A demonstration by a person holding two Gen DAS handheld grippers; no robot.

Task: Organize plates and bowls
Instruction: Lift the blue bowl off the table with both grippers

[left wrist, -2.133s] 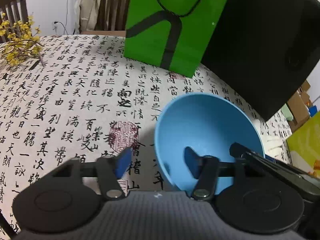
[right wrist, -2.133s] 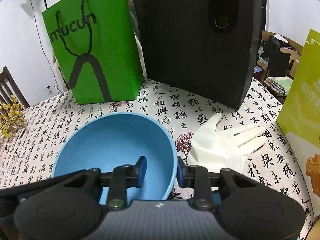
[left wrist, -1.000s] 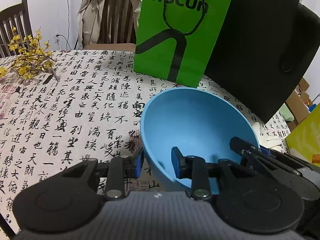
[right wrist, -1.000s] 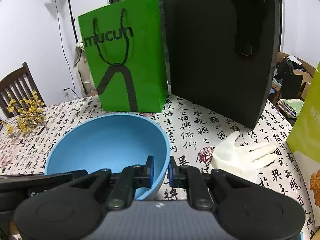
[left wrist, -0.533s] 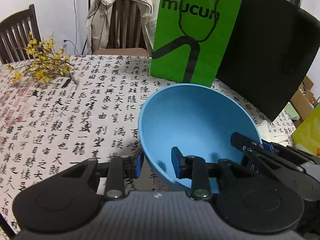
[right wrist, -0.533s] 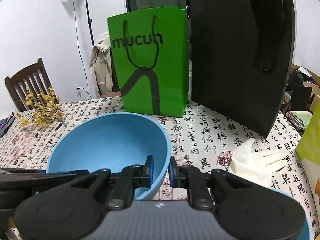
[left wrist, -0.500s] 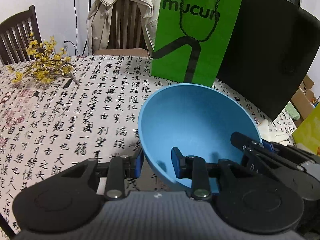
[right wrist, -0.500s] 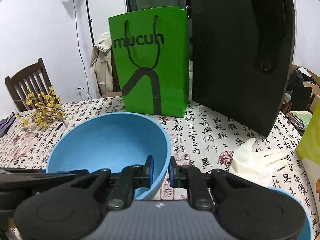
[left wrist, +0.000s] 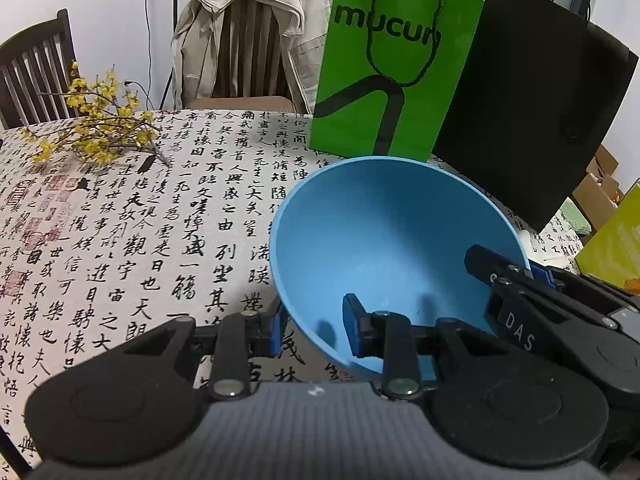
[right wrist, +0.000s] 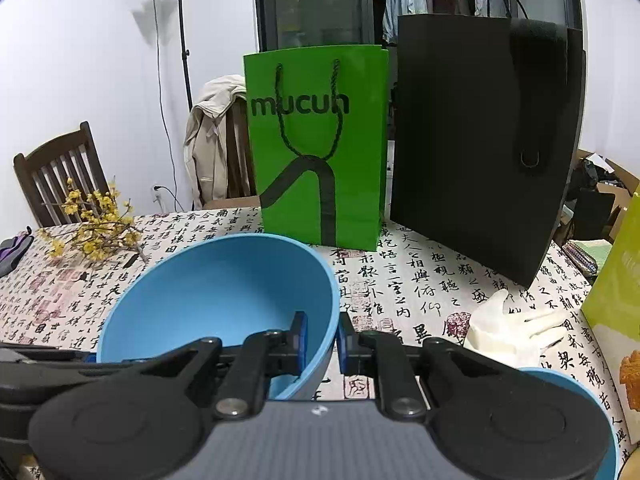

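Observation:
A large blue bowl (left wrist: 384, 240) is held in the air over the table by both grippers; it also shows in the right wrist view (right wrist: 216, 292). My left gripper (left wrist: 316, 328) is shut on the bowl's left rim, one pad inside, one outside. My right gripper (right wrist: 322, 338) is shut on the bowl's right rim and shows at the right of the left wrist view (left wrist: 516, 280). A second blue dish (right wrist: 568, 388) shows only as a rim below my right gripper.
The table (left wrist: 120, 240) has a cloth printed with calligraphy. A green paper bag (right wrist: 316, 144) and a black bag (right wrist: 480, 140) stand at the back. Yellow flower twigs (left wrist: 96, 132) lie far left. A white glove (right wrist: 508, 328) and a yellow-green box (right wrist: 616, 288) are at the right.
Both grippers closed on the bowl's rim and lifted it. The views have risen and tilted up, so more of the bags, chairs and wall shows.

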